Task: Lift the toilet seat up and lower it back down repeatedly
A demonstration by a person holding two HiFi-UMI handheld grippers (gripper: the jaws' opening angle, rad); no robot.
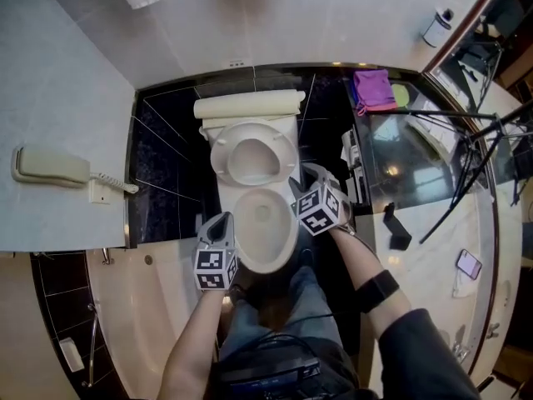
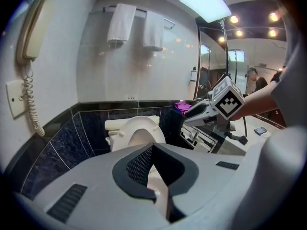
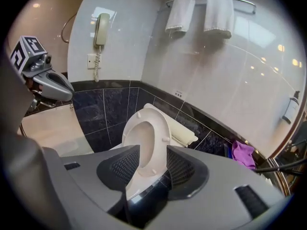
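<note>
The white toilet seat stands raised, leaning back against the cistern, and the bowl below it is uncovered. My right gripper is just right of the seat's lower edge. In the right gripper view its jaws stand apart; the seat shows beyond the gap and no pad presses on it. My left gripper hovers at the bowl's left rim. In the left gripper view its tips meet, with nothing held, and the seat lies ahead.
A wall phone hangs to the left. A purple cloth lies on the ledge to the right, beside a glass counter with tripod legs over it. Two towels hang above. A mobile phone lies at the right.
</note>
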